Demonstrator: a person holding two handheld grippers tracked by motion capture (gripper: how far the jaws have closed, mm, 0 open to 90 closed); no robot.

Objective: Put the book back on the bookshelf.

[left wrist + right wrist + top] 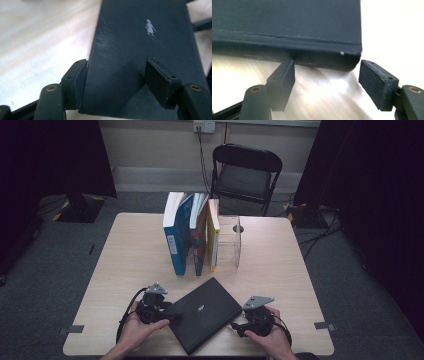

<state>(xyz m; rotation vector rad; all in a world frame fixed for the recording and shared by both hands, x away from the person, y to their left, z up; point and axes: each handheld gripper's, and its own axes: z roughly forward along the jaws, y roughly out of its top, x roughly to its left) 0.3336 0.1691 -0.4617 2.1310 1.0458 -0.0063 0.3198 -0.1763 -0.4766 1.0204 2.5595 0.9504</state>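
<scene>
Flat black hardcover book with a matte cover and a small pale figure printed on it lies turned at an angle on the pale wooden table, near its front edge, on your side of the row of upright books.

Your left gripper sits at the black book's left corner. In the left gripper view, one pad lies against the book's side edge and the other pad hangs above the cover; the jaws stand partly apart, and you cannot tell whether they pinch the corner.

Your right gripper is just beside the black book's right corner. In the right gripper view, the jaws stand apart with bare table between them; the book's spine lies just ahead of the pads, one pad tip close under it, the other clear past its end. Nothing is held there.

Behind the black book: a blue-and-white upright book, a dark orange-edged book and a yellow book stand together, with a clear plastic bookend just right of them. A black folding chair stands beyond the table.
</scene>
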